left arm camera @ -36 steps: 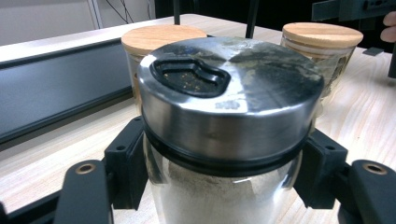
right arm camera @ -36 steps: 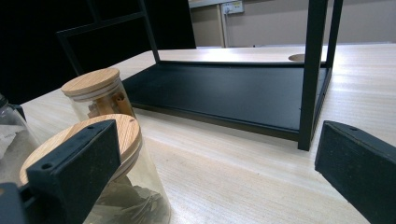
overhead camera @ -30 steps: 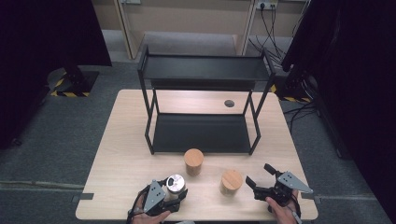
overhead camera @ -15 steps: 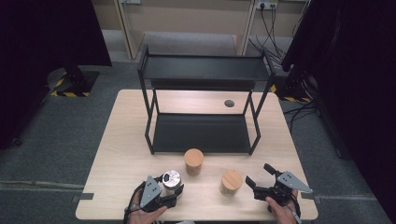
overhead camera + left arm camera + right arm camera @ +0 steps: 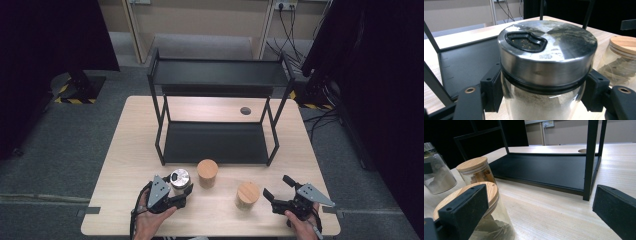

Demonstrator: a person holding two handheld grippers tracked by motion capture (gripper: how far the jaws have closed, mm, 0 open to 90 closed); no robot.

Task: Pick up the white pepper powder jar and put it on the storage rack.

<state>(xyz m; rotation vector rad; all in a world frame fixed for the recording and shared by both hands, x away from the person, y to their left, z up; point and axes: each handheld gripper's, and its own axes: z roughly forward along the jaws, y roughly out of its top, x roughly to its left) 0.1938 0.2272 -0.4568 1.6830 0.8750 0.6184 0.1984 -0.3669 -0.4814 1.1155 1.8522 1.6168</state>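
My left gripper (image 5: 183,190) is shut on a glass jar with a steel shaker lid (image 5: 179,178); in the left gripper view the black pads (image 5: 492,90) press both sides of the jar (image 5: 546,62), which holds pale powder. Two glass jars with wooden lids stand on the table, one (image 5: 207,172) just right of the steel-lidded jar, the other (image 5: 247,195) in front of my right gripper (image 5: 278,187). That gripper is open with nothing between its jaws; the nearer wooden-lidded jar (image 5: 489,220) sits by its left jaw in the right gripper view.
A black two-tier metal shelf (image 5: 215,142) stands at the middle of the wooden table (image 5: 130,145), its lower tray (image 5: 544,171) and upper tray bare. A round hole (image 5: 245,110) lies in the tabletop behind it. Grey floor surrounds the table.
The left gripper, holding the steel-lidded jar, has lifted slightly and shifted towards the shelf. The right gripper has stayed put.
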